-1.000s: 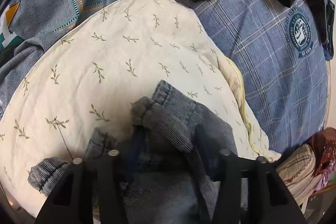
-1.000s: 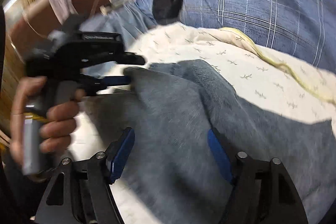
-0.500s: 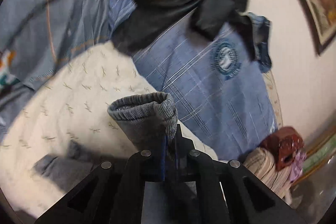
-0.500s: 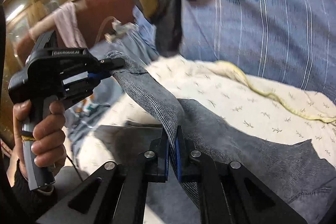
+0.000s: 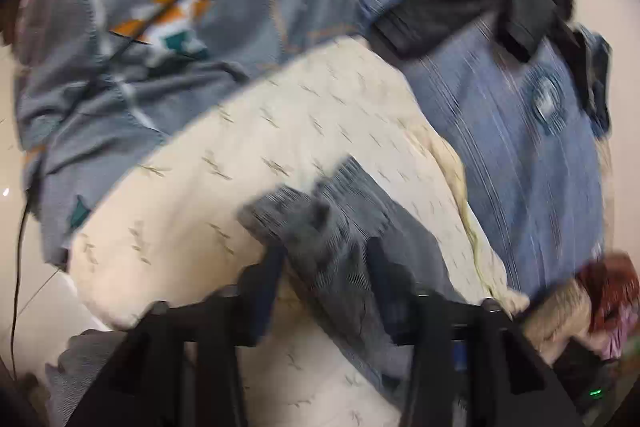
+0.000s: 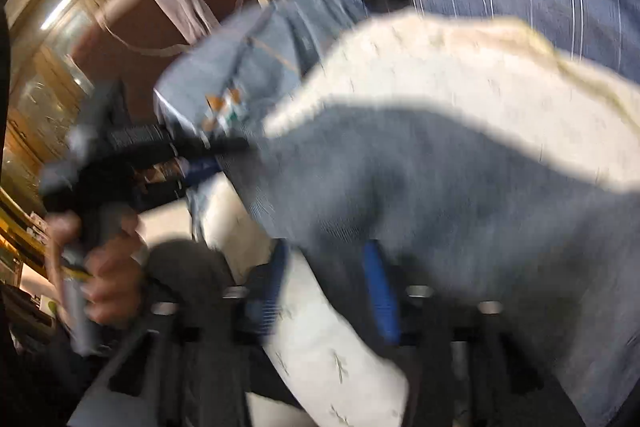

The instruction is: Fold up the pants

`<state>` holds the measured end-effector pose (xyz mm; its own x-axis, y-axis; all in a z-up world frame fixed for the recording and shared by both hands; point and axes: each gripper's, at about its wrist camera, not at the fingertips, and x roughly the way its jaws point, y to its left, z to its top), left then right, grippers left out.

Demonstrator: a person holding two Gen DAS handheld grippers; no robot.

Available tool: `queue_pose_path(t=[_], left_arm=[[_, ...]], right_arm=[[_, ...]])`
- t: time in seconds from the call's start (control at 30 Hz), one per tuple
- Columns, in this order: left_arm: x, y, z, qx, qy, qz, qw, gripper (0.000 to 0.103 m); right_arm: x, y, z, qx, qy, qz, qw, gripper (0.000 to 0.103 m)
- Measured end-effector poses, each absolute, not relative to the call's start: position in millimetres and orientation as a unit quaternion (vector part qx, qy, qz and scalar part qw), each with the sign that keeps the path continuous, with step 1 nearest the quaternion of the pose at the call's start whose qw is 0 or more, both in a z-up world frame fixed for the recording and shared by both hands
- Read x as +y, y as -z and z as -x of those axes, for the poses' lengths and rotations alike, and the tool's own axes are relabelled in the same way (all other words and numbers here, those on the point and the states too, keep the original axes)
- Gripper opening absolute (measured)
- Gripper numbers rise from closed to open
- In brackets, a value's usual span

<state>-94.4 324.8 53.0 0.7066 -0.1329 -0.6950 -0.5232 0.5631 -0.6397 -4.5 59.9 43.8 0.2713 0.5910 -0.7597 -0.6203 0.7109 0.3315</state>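
The grey ribbed pants (image 5: 340, 223) lie bunched on a cream leaf-print sheet (image 5: 280, 115). Both views are blurred. My left gripper (image 5: 326, 267) has its jaws opening; a fold of the pants lies loose between its fingers, and the pads stand clear of it. In the right wrist view the pants (image 6: 440, 179) spread across the sheet (image 6: 460, 67). My right gripper (image 6: 330, 279) is also opening, its blue pads (image 6: 378, 283) apart with cloth draped between and over them. A hand (image 6: 108, 267) holds the left gripper (image 6: 228, 157) at the pants' left edge.
A blue plaid cover (image 5: 520, 167) rises at the right. A grey-blue cloth with an orange motif (image 5: 180, 27) lies at the back left. Dark clothes (image 5: 460, 7) are piled behind. A thin cable (image 5: 18, 247) hangs at the left. A brown headboard (image 6: 180, 7) stands beyond.
Half a second ago both grippers were shut on a raised pants edge. Now both sets of jaws stand apart and the cloth has dropped onto the sheet. The left gripper has swung sideways.
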Motion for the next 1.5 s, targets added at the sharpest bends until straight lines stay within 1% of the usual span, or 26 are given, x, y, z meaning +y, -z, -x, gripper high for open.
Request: queue_pose_path(t=[0.03, 0.13, 0.23, 0.33, 0.4, 0.47, 0.5, 0.53, 0.57, 0.6, 0.63, 0.67, 0.7, 0.73, 0.83, 0.97, 1.03, 1.07, 1.1, 1.17, 1.2, 1.27, 1.3, 1.37, 1.43, 1.5], left_arm=[[327, -51, 96, 0.363, -0.128, 0.461, 0.799, 0.046], [328, -36, 101, 0.405, -0.171, 0.471, 0.765, 0.047], [321, -21, 93, 0.437, -0.179, 0.469, 0.746, 0.048], [319, -20, 83, 0.427, -0.176, 0.475, 0.749, 0.052], [322, -18, 82, 0.428, -0.175, 0.483, 0.744, 0.053], [324, -13, 78, 0.423, -0.177, 0.485, 0.745, 0.053], [323, -11, 72, 0.419, -0.179, 0.484, 0.747, 0.052], [322, -10, 70, 0.416, -0.181, 0.481, 0.75, 0.05], [322, -10, 69, 0.411, -0.183, 0.48, 0.753, 0.039], [320, -5, 63, 0.408, -0.176, 0.48, 0.757, 0.025], [317, -2, 56, 0.409, -0.165, 0.476, 0.761, 0.022], [313, -5, 53, 0.41, -0.158, 0.464, 0.769, 0.018], [311, -8, 52, 0.409, -0.153, 0.456, 0.776, 0.017], [309, -12, 52, 0.403, -0.141, 0.453, 0.783, 0.016], [313, -31, 53, 0.37, -0.102, 0.461, 0.8, 0.016], [326, -60, 27, 0.344, -0.076, 0.454, 0.818, 0.016], [332, -56, 11, 0.352, -0.083, 0.452, 0.815, 0.018], [333, -48, 4, 0.364, -0.088, 0.439, 0.817, 0.02], [332, -38, -1, 0.389, -0.098, 0.426, 0.811, 0.022], [338, -11, -7, 0.455, -0.127, 0.433, 0.768, 0.029], [343, -1, -6, 0.47, -0.136, 0.443, 0.751, 0.029], [353, 7, 0, 0.461, -0.122, 0.482, 0.735, 0.03], [357, 4, 3, 0.445, -0.118, 0.495, 0.737, 0.031], [359, -4, 4, 0.423, -0.132, 0.486, 0.753, 0.036], [356, -5, 0, 0.428, -0.134, 0.472, 0.759, 0.039], [349, -4, -4, 0.449, -0.127, 0.461, 0.755, 0.04]], right_arm=[[65, -52, -5, 0.467, -0.377, 0.017, 0.8, 0.072], [90, -59, -46, 0.48, -0.379, 0.019, 0.791, 0.072], [120, -39, -97, 0.526, -0.377, 0.013, 0.762, 0.072], [146, -10, -139, 0.567, -0.368, 0.022, 0.736, 0.072], [165, 19, -155, 0.623, -0.392, 0.021, 0.677, 0.072], [185, 43, -159, 0.658, -0.403, 0.06, 0.633, 0.071], [193, 52, -157, 0.674, -0.403, 0.076, 0.615, 0.065], [196, 55, -153, 0.677, -0.405, 0.091, 0.608, 0.064], [198, 51, -144, 0.665, -0.415, 0.111, 0.611, 0.055], [198, 51, -140, 0.67, -0.415, 0.115, 0.605, 0.037], [196, 51, -138, 0.672, -0.403, 0.121, 0.609, 0.03], [192, 50, -133, 0.668, -0.394, 0.127, 0.618, 0.02], [191, 45, -130, 0.663, -0.394, 0.13, 0.623, 0.014], [189, 37, -127, 0.654, -0.392, 0.129, 0.635, 0.012], [180, -16, -119, 0.588, -0.403, 0.113, 0.692, 0.011], [180, -59, -127, 0.529, -0.395, 0.099, 0.744, 0.011], [182, -47, -143, 0.541, -0.381, 0.072, 0.747, 0.012], [183, -39, -150, 0.547, -0.374, 0.063, 0.747, 0.016], [183, -20, -158, 0.559, -0.362, 0.046, 0.745, 0.03], [182, 16, -169, 0.58, -0.326, 0.045, 0.745, 0.045], [180, 28, -170, 0.589, -0.3, 0.048, 0.749, 0.046], [168, 28, -166, 0.584, -0.3, 0.012, 0.754, 0.046], [162, 20, -160, 0.571, -0.303, -0.006, 0.763, 0.047], [151, -1, -146, 0.548, -0.304, -0.019, 0.779, 0.051], [142, -18, -128, 0.529, -0.313, -0.018, 0.788, 0.051], [138, -29, -107, 0.512, -0.328, 0.013, 0.794, 0.061]])
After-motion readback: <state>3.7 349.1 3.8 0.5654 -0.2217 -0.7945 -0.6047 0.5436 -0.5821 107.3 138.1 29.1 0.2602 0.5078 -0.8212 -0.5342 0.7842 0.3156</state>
